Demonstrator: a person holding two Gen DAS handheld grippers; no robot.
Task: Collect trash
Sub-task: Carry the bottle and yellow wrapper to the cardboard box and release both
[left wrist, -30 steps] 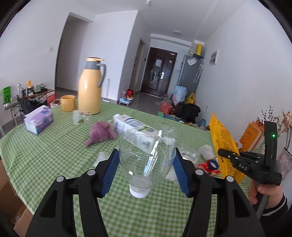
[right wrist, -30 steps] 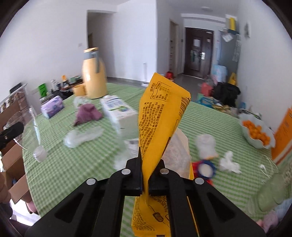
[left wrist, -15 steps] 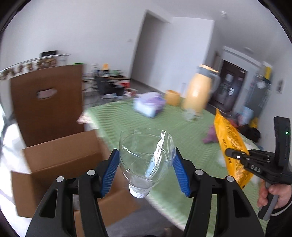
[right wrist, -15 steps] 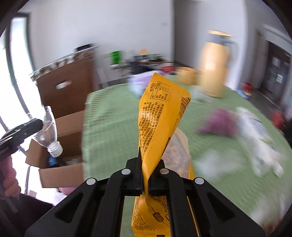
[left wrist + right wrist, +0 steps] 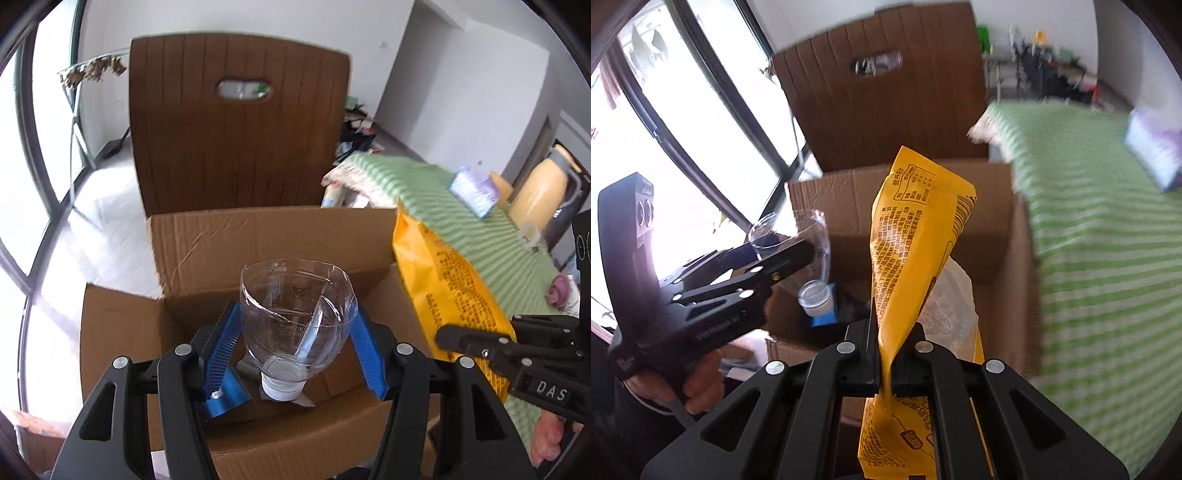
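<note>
progress: roughly mid-run I'd say. Both hands are loaded and parked over the cardboard box (image 5: 280, 243), but nothing has been let go yet, so this pair of items isn't binned.

left gripper (image 5: 295, 354): clamped on the top half of a cut clear plastic bottle (image 5: 295, 314), blue pads pressing its sides, white cap pointing down toward the box opening.

right gripper (image 5: 884, 365): pinched tight on a yellow snack bag (image 5: 912, 251), which sticks up from the jaws with a clear inner bag behind it.

where the trash is: bottle piece and snack bag both hang in the air over the open box, side by side, not touching it as far as I can tell.

already in the box: something blue and something dark at the bottom, so looks like earlier drops landed there. Can't say what they are.

still left: release both items. Whether more trash waits on the green checked tablecloth (image 5: 480, 229) I can't tell, that part is blurred.

left wrist view only: the yellow thermos jug (image 5: 543, 199) and a purple tissue pack (image 5: 476, 192) far right on the table, plus the right gripper side-on with the bag.

right wrist view only: the person's hand (image 5: 690, 384) wrapped round the left gripper's handle, the big window on the left, and the bottle's cap seen from the side.

both views: brown chair back (image 5: 236, 122) standing just behind the box.
</note>
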